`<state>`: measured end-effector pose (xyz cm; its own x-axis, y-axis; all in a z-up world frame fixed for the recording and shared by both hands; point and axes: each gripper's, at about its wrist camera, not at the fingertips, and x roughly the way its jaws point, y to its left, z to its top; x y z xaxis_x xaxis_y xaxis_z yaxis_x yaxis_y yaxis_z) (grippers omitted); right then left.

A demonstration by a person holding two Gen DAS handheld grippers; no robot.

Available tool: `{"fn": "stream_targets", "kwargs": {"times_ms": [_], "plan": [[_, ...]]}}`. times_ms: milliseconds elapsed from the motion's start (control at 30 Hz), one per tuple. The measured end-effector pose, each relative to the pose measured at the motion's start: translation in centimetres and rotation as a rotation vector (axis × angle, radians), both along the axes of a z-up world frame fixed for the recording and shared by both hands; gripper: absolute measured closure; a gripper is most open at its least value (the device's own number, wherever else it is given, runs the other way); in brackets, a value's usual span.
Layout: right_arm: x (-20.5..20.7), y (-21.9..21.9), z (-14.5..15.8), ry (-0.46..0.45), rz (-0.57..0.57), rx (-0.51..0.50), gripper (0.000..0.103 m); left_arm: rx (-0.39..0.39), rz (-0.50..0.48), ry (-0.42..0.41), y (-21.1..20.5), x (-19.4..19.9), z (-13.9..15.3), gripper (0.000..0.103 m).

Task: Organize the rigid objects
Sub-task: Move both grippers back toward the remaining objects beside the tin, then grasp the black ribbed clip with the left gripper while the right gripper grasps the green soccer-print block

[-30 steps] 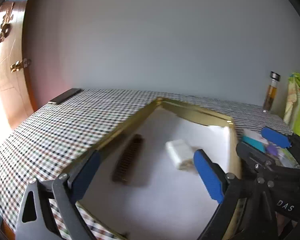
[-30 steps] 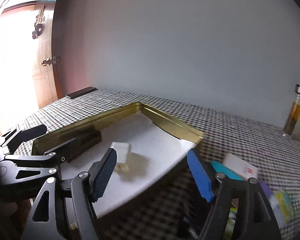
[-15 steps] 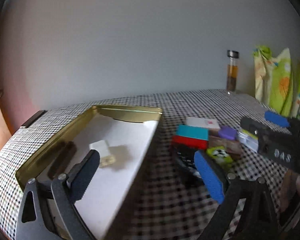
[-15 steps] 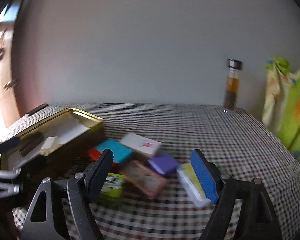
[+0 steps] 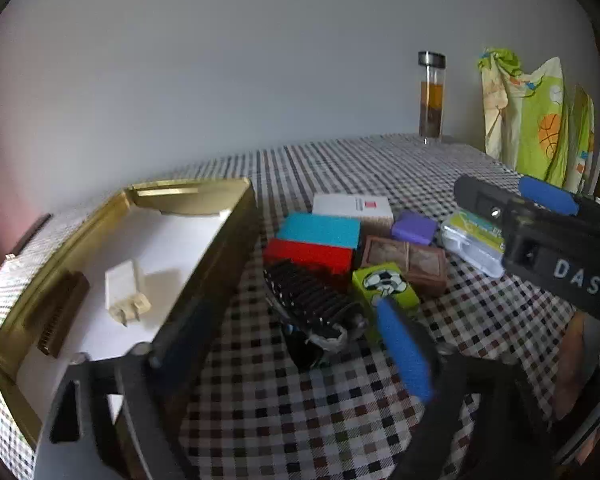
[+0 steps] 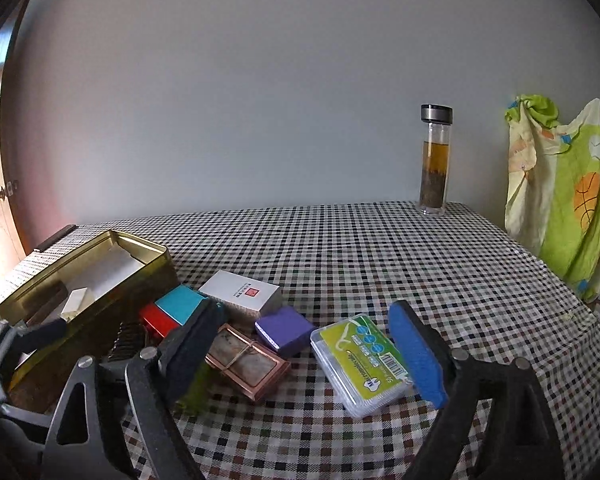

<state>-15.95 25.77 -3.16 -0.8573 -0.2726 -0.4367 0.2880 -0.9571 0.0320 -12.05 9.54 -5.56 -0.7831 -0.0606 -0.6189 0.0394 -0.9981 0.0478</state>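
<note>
Rigid objects clustered centre frame on checked tablecloth [image 6: 380,248]: white box [image 6: 242,292], teal box [image 5: 320,230], red box [image 5: 310,254], purple box [image 6: 286,330], floss case [image 6: 358,362], black comb [image 5: 310,304]. Gold tin [image 5: 220,264] at left, charger [image 5: 124,294] and brown comb [image 5: 62,312] inside. Left gripper [image 5: 292,344] closing, nothing pinched, black comb just ahead. Right gripper [image 6: 304,354] opening wide, empty, floss case near blue pad. Risk: items packed touching, so closing pads likely to shove neighbours or clip two together; smooth case could squirt out of pinch.
</note>
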Motion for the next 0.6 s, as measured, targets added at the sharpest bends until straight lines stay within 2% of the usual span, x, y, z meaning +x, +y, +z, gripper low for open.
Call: {"fn": "stream_targets", "kwargs": {"times_ms": [100,167,367,433,467,533,600], "plan": [[-0.3,0.0,-0.1,-0.015,-0.004,-0.001,0.014,0.032,0.013,-0.051,-0.6,-0.6,-0.4,0.029],[-0.4,-0.1,-0.2,-0.016,-0.005,0.001,0.014,0.039,0.021,-0.057,-0.7,-0.6,-0.4,0.029],[-0.3,-1.4,-0.2,-0.014,0.019,0.049,0.01,-0.019,0.03,-0.079,-0.4,-0.5,-0.7,0.043],[-0.4,-1.9,-0.3,-0.022,0.021,0.063,0.009,-0.049,0.007,-0.068,0.3,-0.1,-0.8,0.054],[-0.5,-2.0,-0.3,-0.027,0.02,0.067,0.009,-0.067,-0.007,-0.071,0.7,-0.1,-0.8,0.067],[-0.8,-2.2,-0.5,-0.041,0.014,0.075,0.009,-0.116,-0.019,-0.078,1.6,-0.1,-1.0,0.069],[-0.7,-2.0,-0.5,-0.042,0.012,0.07,0.009,-0.1,-0.032,-0.094,1.4,-0.1,-1.1,0.069]]}}
